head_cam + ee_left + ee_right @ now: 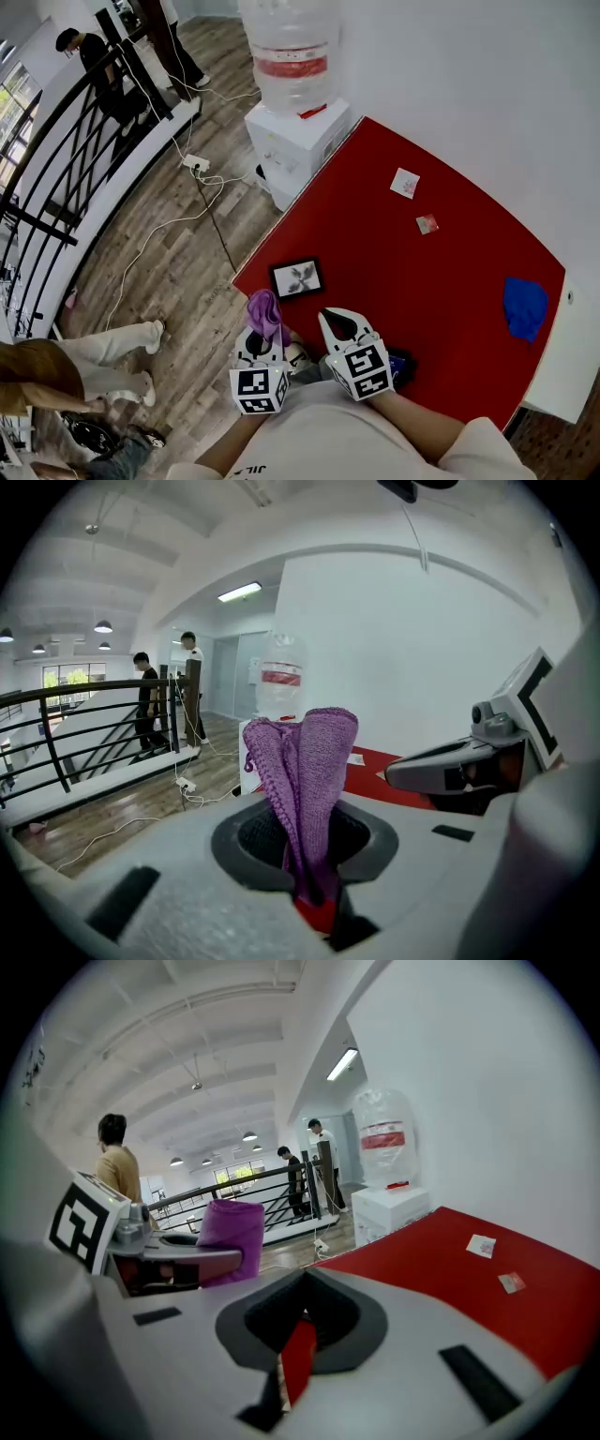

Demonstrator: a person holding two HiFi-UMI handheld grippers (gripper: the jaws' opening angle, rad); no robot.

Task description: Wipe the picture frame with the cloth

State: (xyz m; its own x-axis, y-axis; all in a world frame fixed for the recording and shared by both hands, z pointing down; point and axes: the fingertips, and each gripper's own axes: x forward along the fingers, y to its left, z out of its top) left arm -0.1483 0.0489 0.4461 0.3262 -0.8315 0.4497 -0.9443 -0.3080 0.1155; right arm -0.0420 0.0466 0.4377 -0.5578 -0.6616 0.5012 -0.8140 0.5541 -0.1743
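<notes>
Left claw (pixel 314 860) is clamped tight on a bunched-up purple cloth (pixel 305 771), which pokes up out of it. Picture frame (pixel 297 278) lies flat and face up on the red counter (pixel 422 300), right by the corner and just ahead of the cloth. Its long side runs roughly left-right, tipped up a bit at the right. Right claw (pixel 298 1340) is closed on nothing, just beside it. My worry: the frame's loose and near the edge, so a hard swipe could shove it off.

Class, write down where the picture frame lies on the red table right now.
In the head view, the picture frame lies flat near the red table's left edge, just ahead of the purple cloth held in the left gripper.
</notes>
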